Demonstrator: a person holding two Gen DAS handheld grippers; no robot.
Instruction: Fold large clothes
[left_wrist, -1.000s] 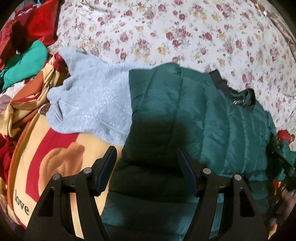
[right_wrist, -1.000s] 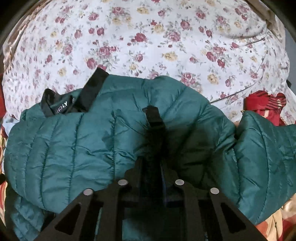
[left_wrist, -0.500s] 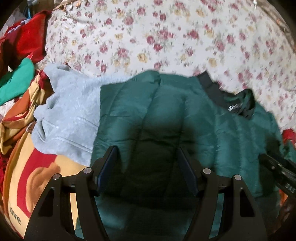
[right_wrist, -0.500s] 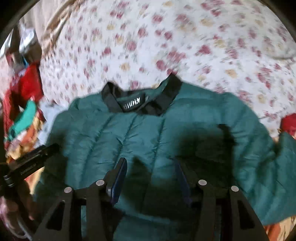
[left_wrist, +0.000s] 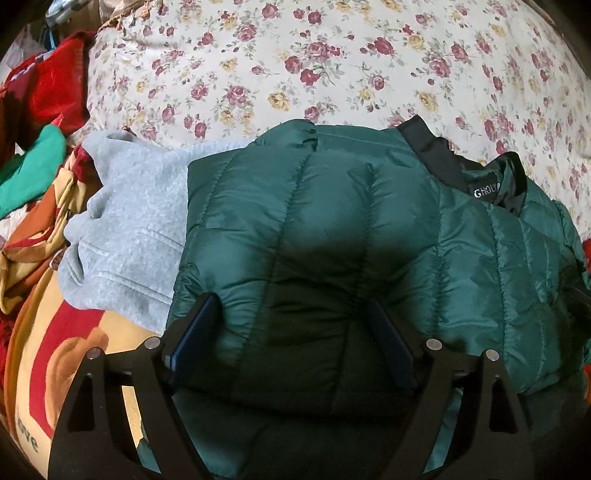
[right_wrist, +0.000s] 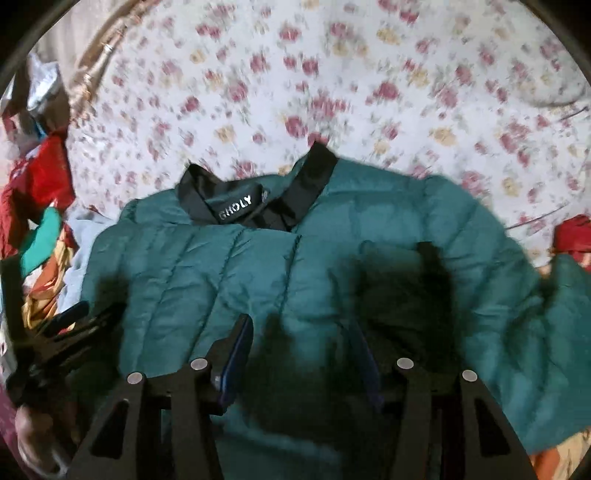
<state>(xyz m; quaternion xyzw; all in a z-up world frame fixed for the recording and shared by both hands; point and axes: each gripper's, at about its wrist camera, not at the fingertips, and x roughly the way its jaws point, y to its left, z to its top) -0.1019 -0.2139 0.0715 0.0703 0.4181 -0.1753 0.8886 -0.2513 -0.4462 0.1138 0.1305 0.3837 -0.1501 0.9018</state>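
Observation:
A dark green quilted puffer jacket (left_wrist: 332, 229) with a black collar (left_wrist: 436, 155) lies on the floral bed, its sleeve folded over the body. It also shows in the right wrist view (right_wrist: 258, 266). My left gripper (left_wrist: 291, 317) is open and empty, hovering just above the jacket's left part. My right gripper (right_wrist: 303, 339) is open and empty above the jacket's middle, below the collar (right_wrist: 310, 177). The left gripper appears at the left edge of the right wrist view (right_wrist: 66, 317).
A grey sweater (left_wrist: 133, 229) lies left of the jacket, partly under it. A colourful blanket (left_wrist: 44, 354) and red and green clothes (left_wrist: 48, 96) pile at the left. The floral sheet (left_wrist: 295, 66) stretches beyond. A red item (right_wrist: 572, 236) lies at the right.
My right gripper has let go of the jacket fabric, opened and pulled back toward the left. My left gripper has moved right, over the jacket.

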